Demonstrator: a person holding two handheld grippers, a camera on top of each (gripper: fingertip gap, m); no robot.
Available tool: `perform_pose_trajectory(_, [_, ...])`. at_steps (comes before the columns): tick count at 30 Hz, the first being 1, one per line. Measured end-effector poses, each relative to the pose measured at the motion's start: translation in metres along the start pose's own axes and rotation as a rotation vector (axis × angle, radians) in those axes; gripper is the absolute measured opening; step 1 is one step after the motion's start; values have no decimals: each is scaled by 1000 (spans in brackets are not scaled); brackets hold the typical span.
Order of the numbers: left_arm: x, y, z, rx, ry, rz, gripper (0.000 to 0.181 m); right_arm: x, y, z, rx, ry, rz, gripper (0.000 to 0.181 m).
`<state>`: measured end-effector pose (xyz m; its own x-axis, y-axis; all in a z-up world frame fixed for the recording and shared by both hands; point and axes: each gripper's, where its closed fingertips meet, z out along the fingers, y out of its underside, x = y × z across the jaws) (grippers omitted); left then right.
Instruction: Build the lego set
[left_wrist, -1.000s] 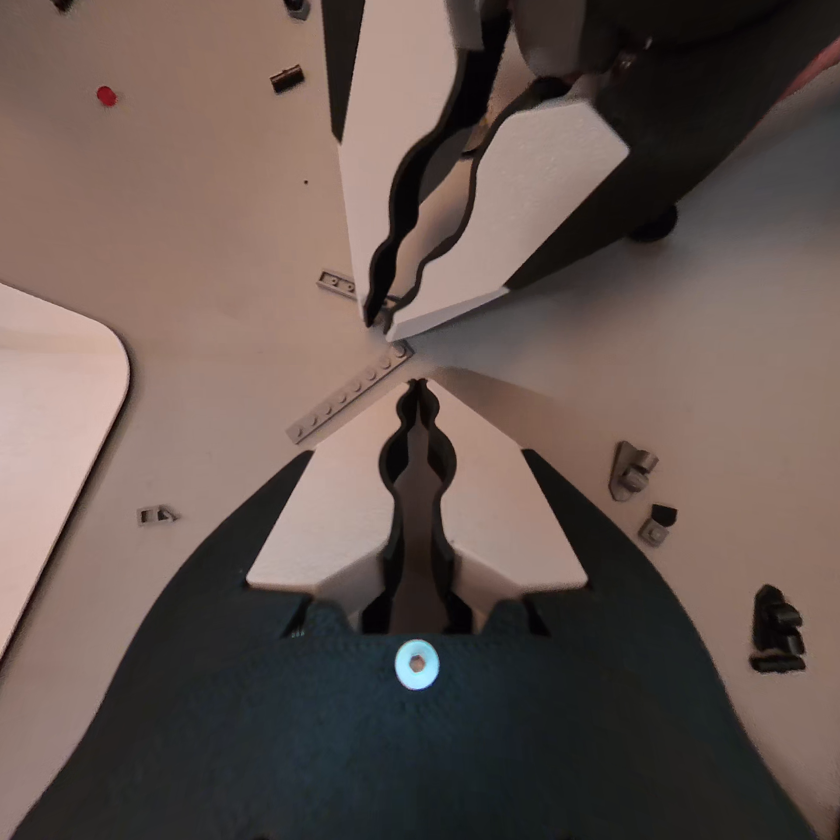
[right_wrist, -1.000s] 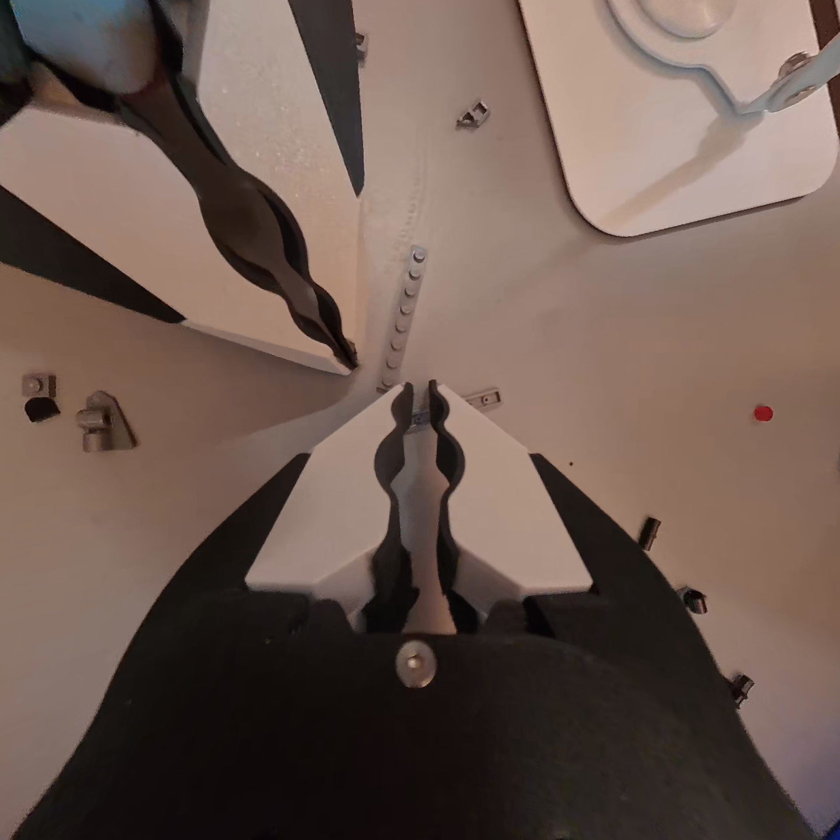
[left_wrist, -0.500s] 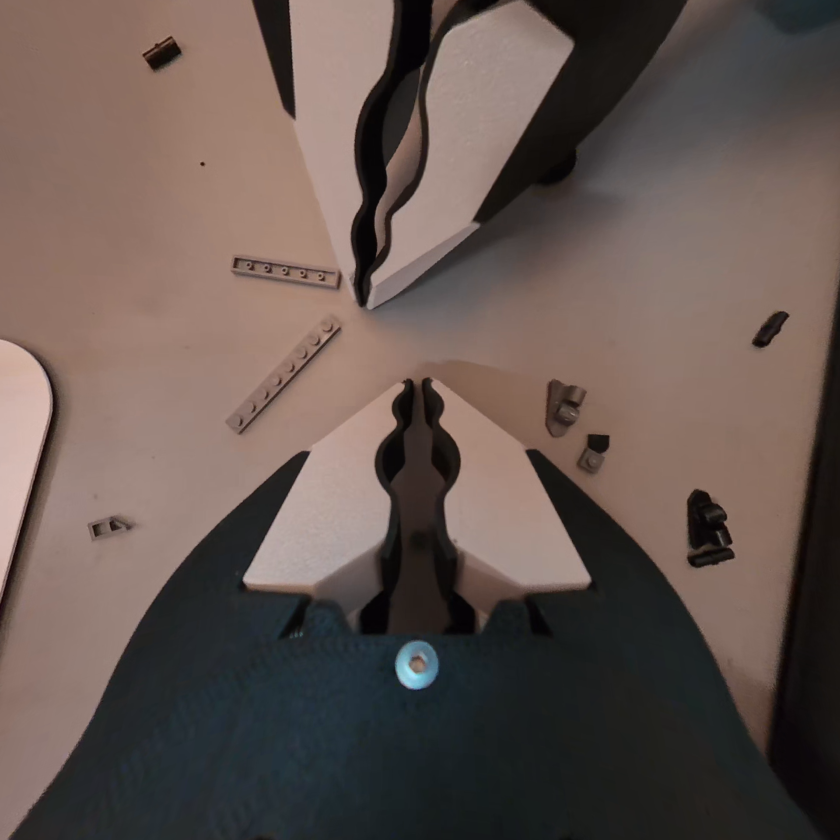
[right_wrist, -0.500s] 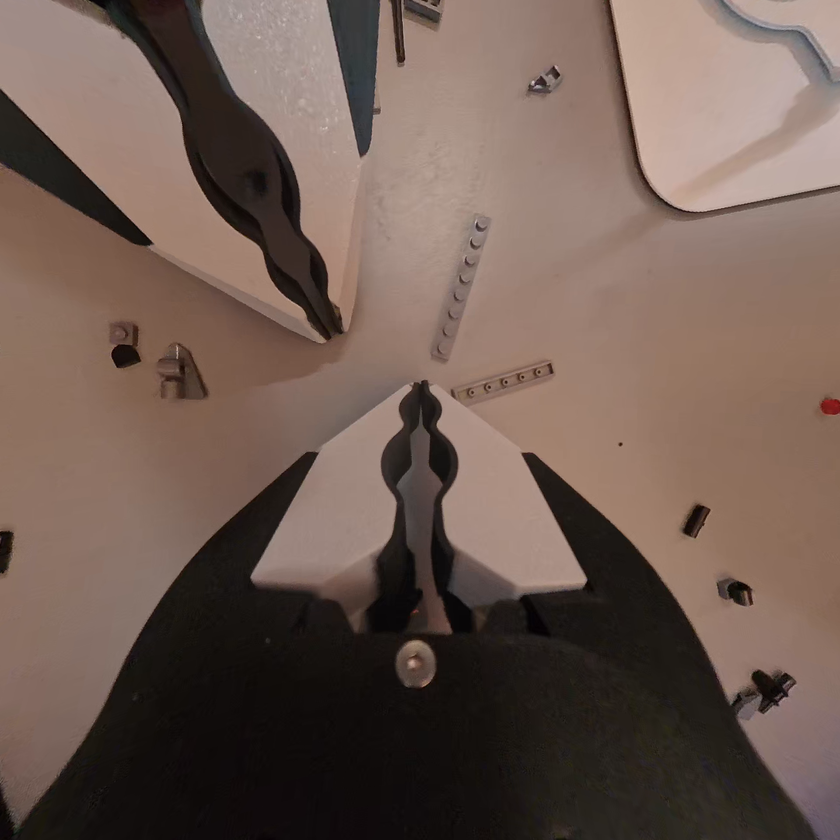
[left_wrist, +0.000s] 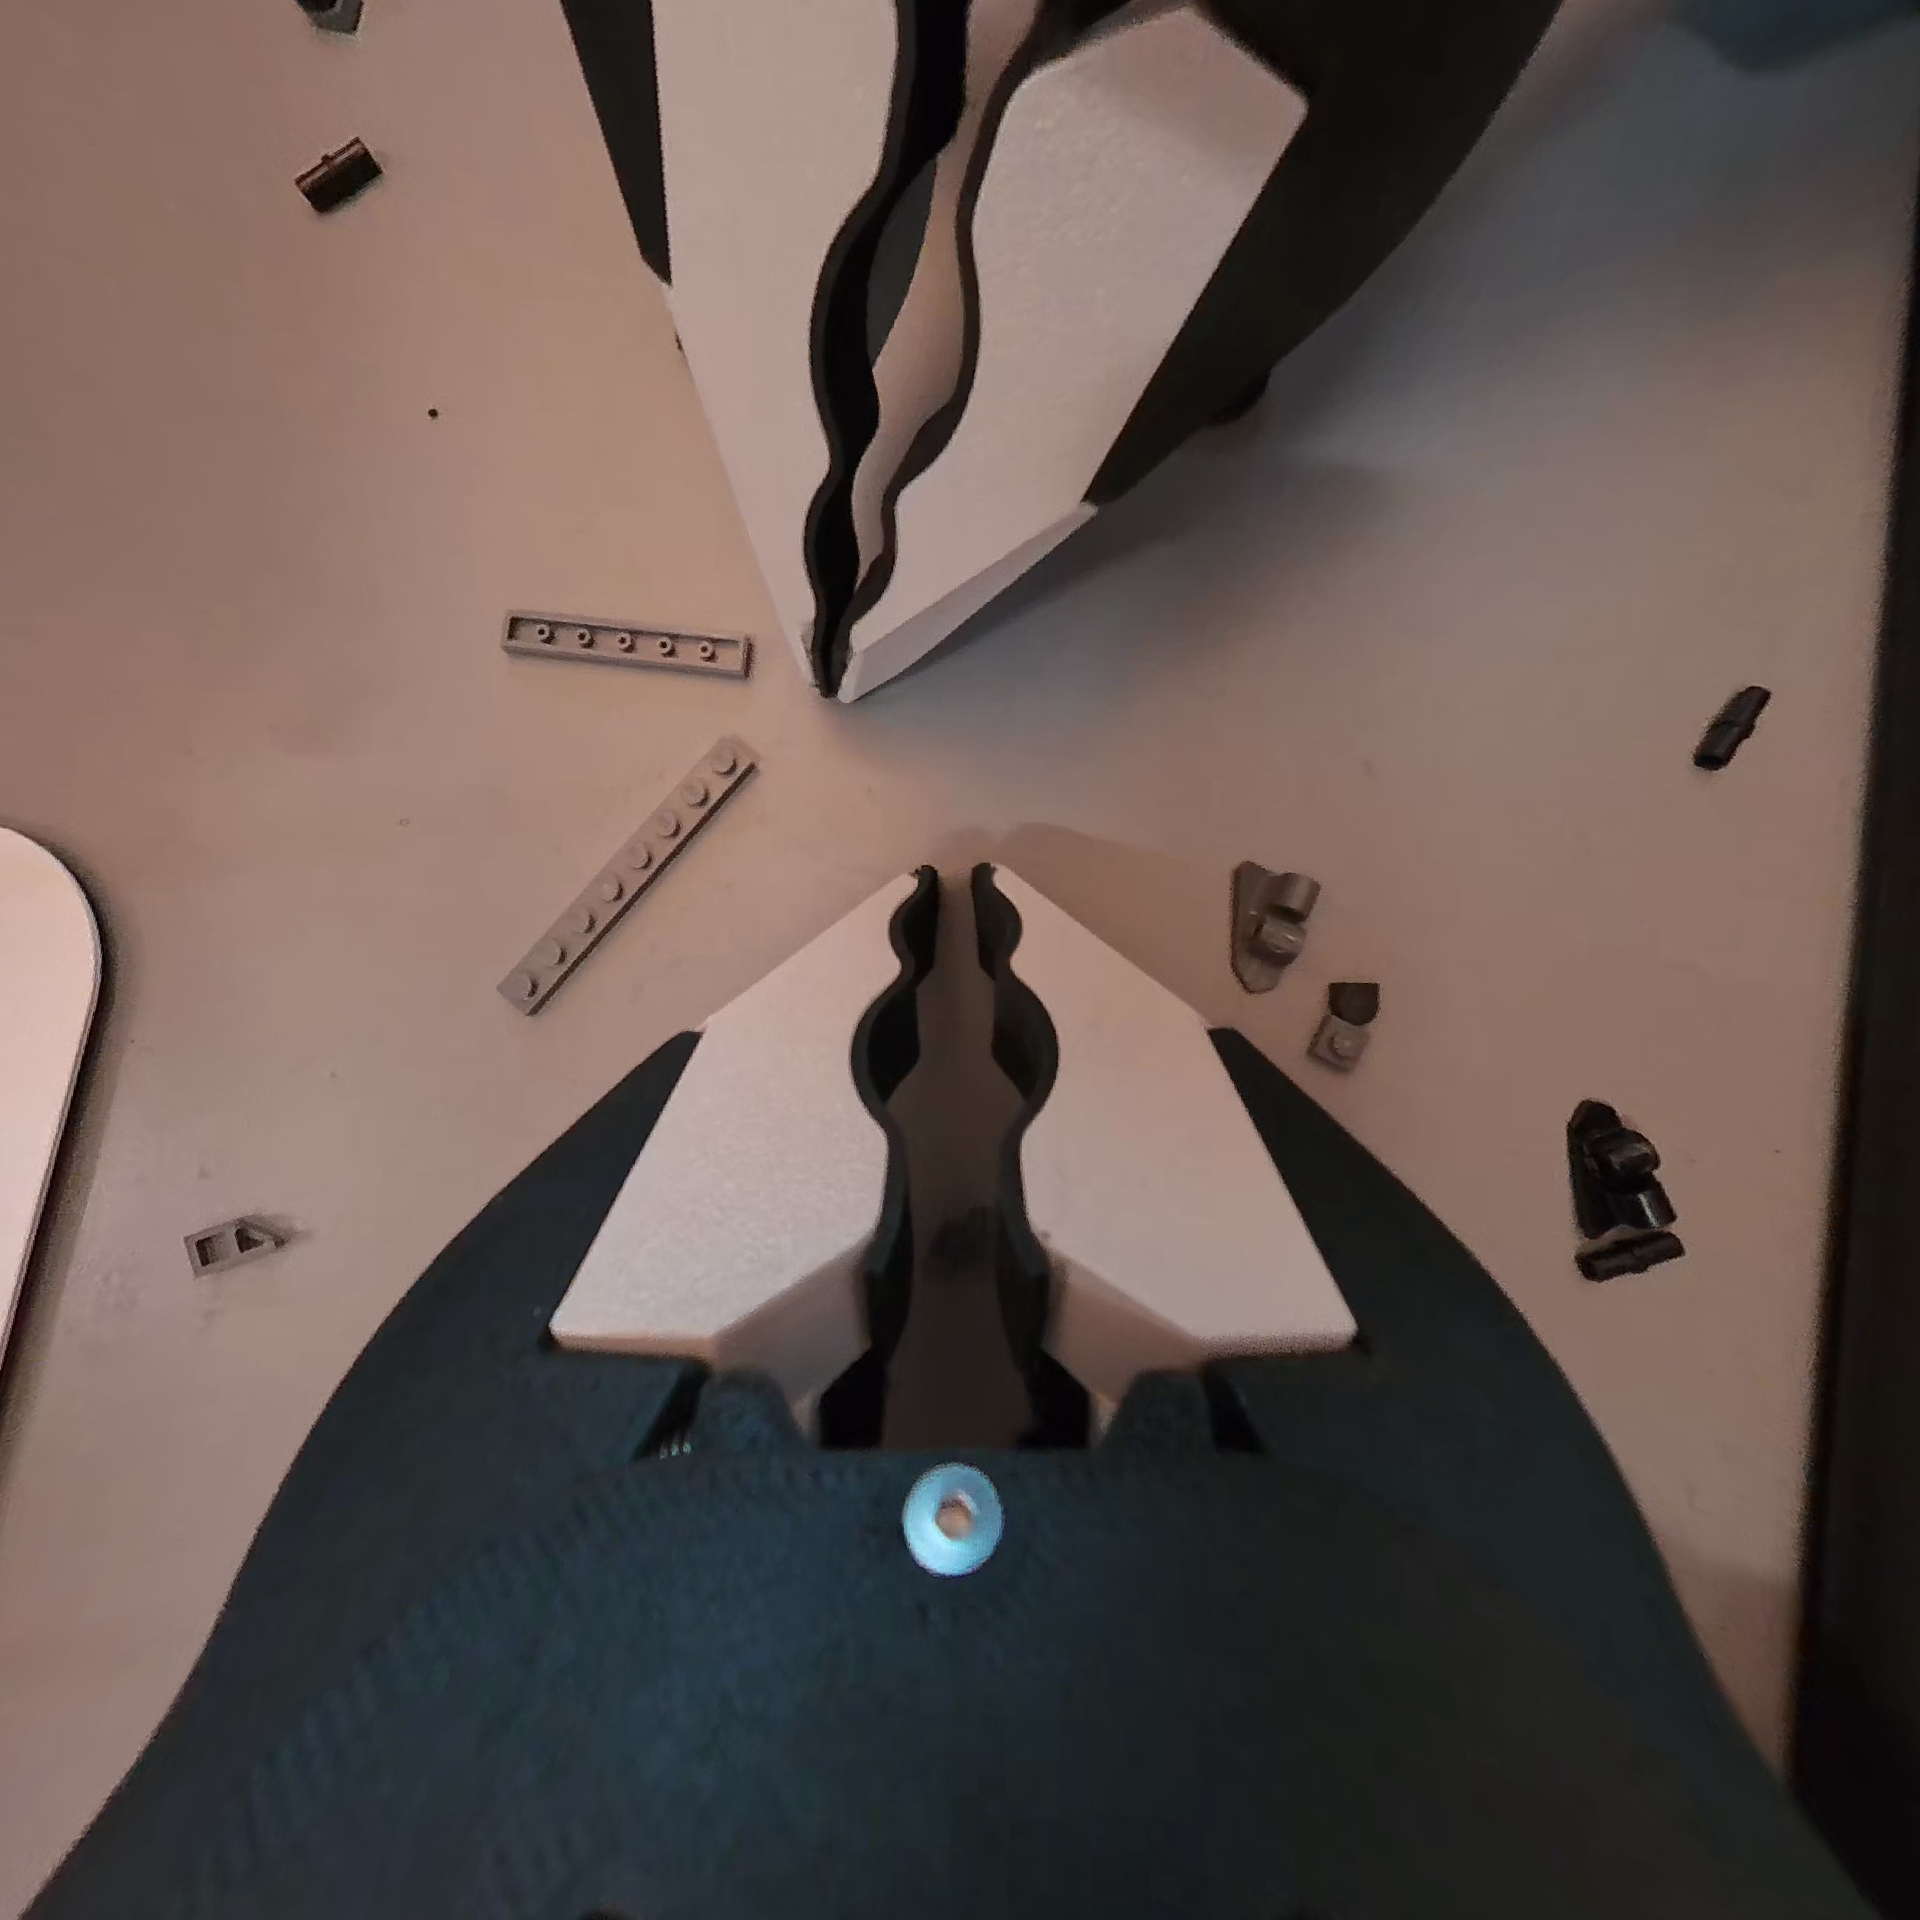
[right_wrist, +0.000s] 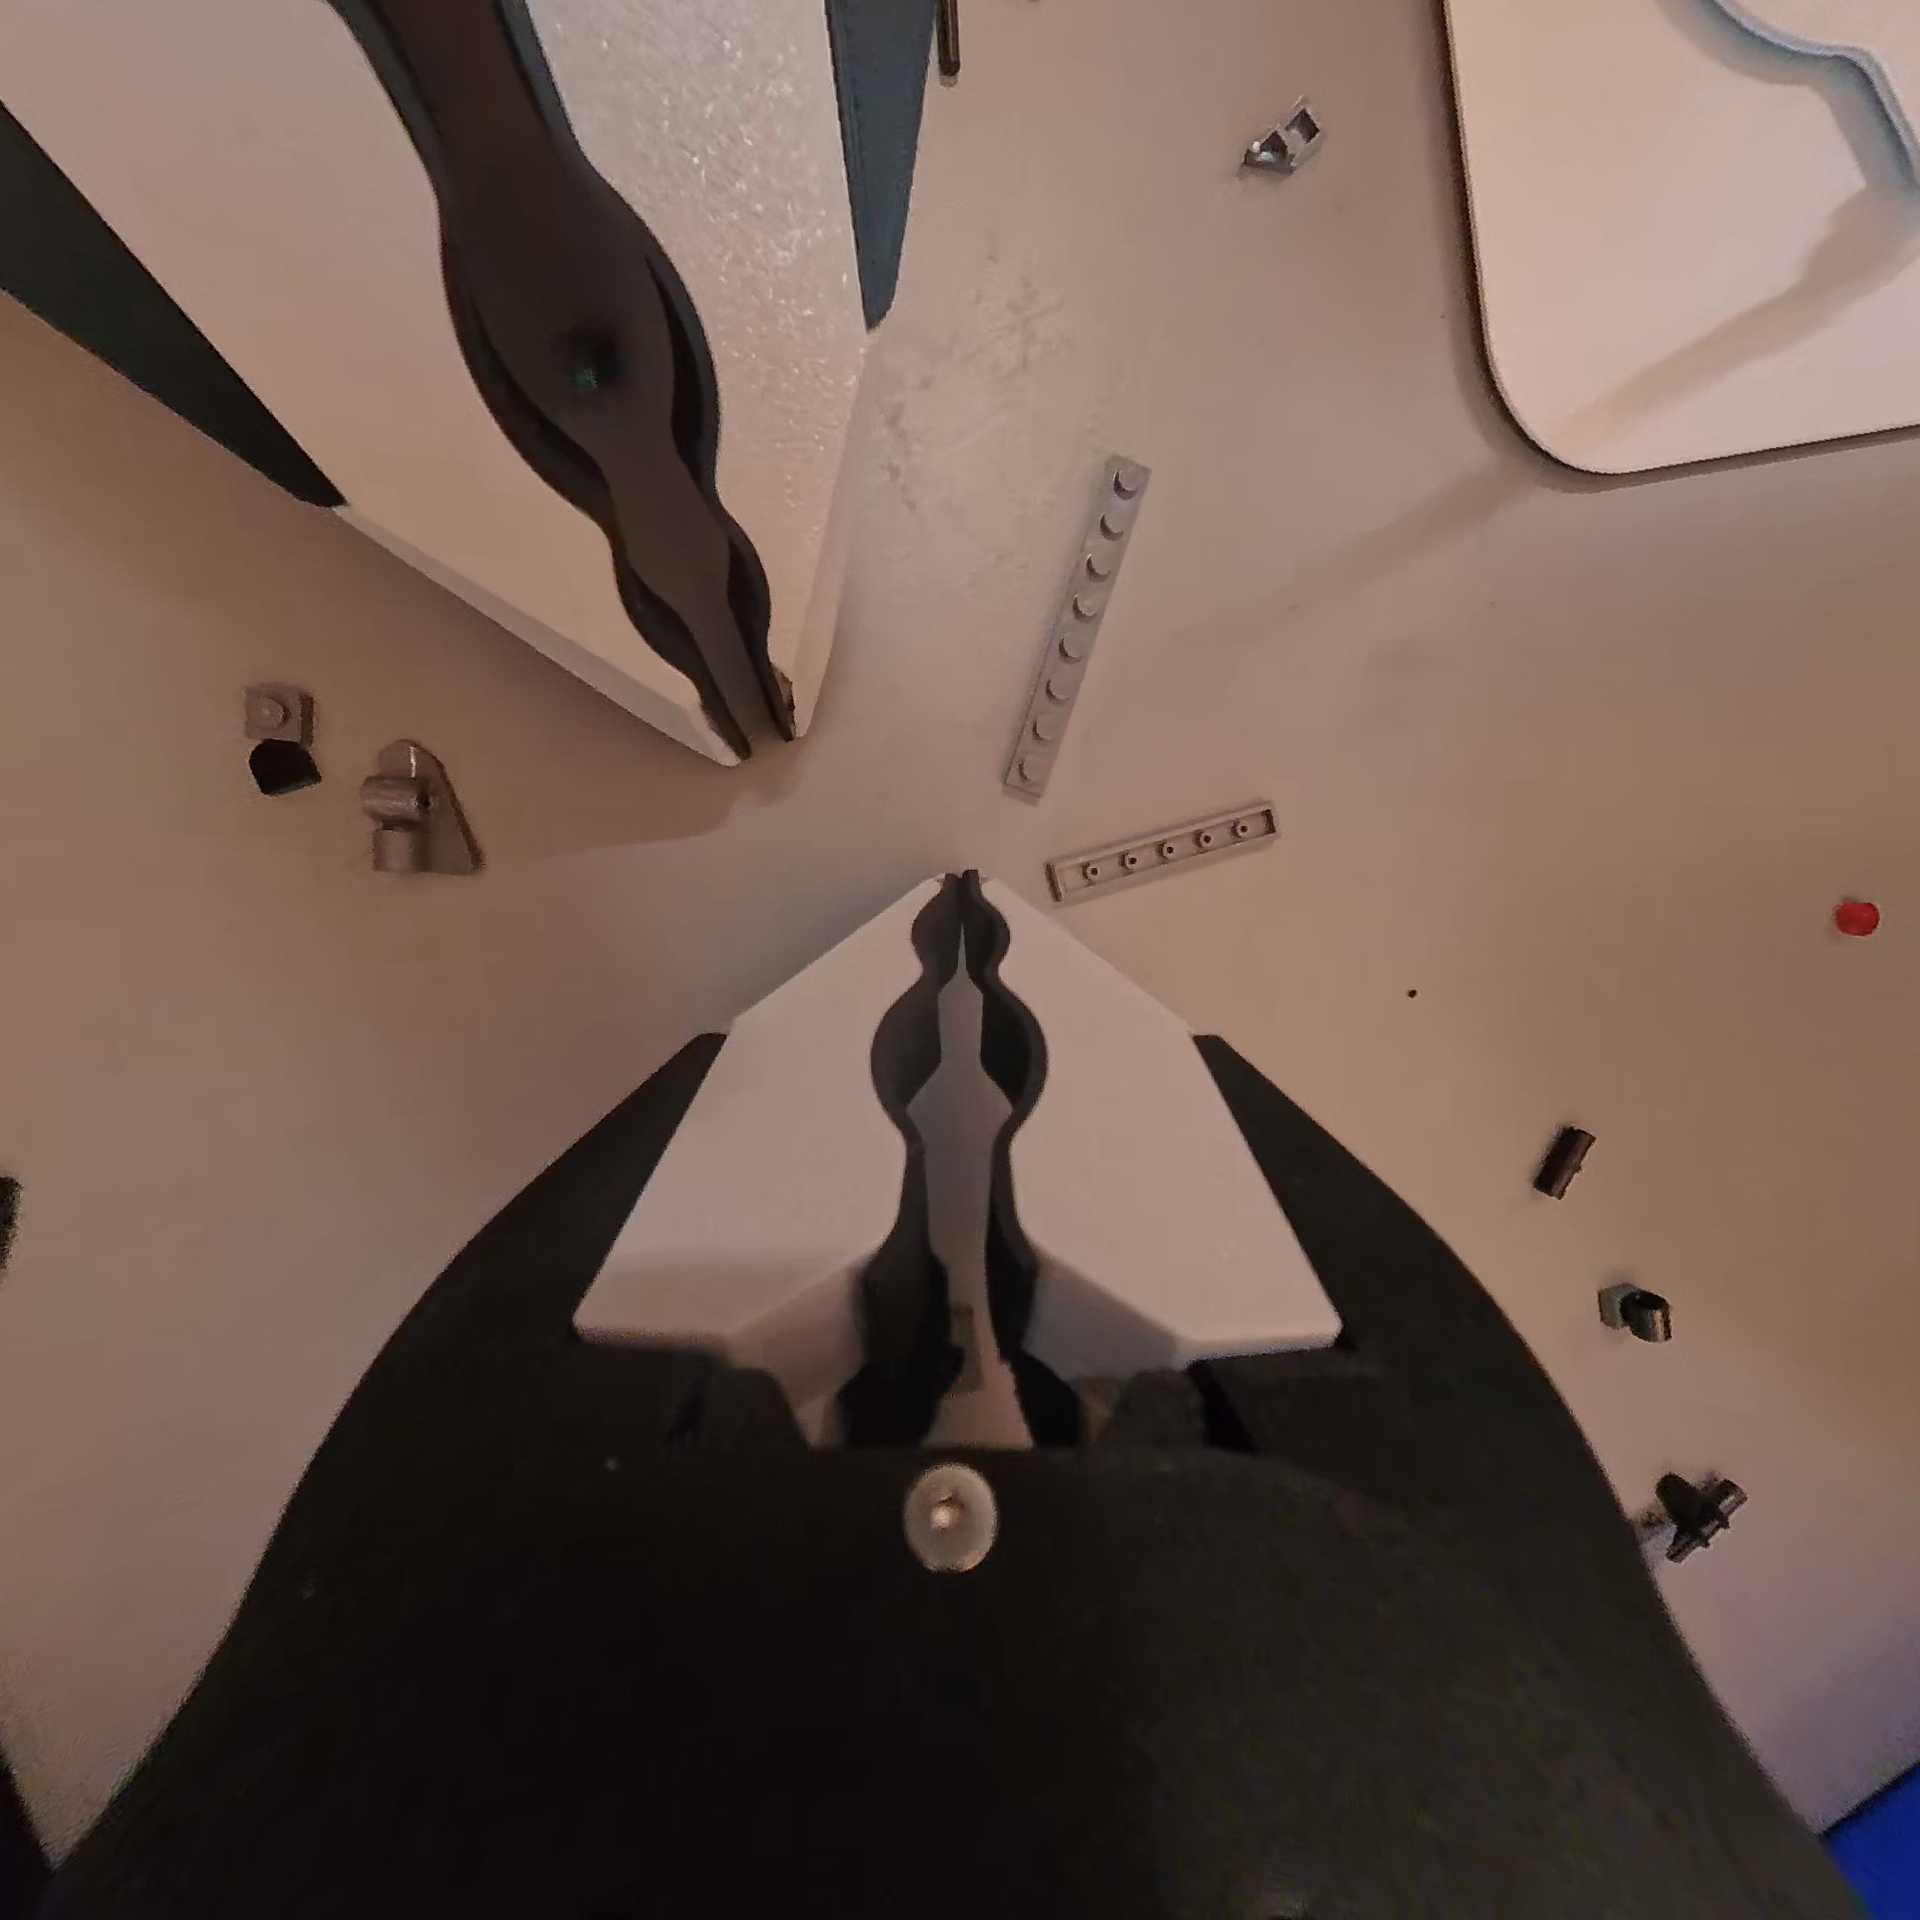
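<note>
Hovering empty: left gripper (left_wrist: 954, 873) open a slit, right gripper (right_wrist: 960, 879) tips closed. Long plate (left_wrist: 629, 875) & short plate (left_wrist: 627, 645) lie apart mid-table (left_wrist: 260, 468). Next, prob. grasp one by edges.

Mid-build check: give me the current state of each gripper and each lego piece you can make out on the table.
left gripper: slightly open, empty
right gripper: shut, empty
long grey plate: flat on table, studs up, free
short grey plate: flat, lying apart from the long one
grey bracket piece: loose on table
red round stud: loose, alone
small grey slope piece: loose near the white board
</note>
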<state>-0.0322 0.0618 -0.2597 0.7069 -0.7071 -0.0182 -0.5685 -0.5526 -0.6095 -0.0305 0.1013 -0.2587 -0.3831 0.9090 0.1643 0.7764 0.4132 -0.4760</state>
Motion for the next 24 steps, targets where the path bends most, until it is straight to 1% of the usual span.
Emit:
perform_pose_trajectory(3, [5, 2, -2, -9, 19, 15, 5, -1, 0, 0, -3, -3, 1, 0])
perform_pose_trajectory(10, [5, 9, -7, -46, 8, 27, 5, -6, 1, -1, -25, -5, -25, 0])
perform_pose_trajectory(18, [-2, 14, -11, -69, -26, 5, 11, -12, 2, -3, -34, -21, -43, 0])
perform_pose_trajectory(24, [-6, 15, -12, -72, -39, -14, 12, -12, 6, -5, -41, -21, -55, 0])
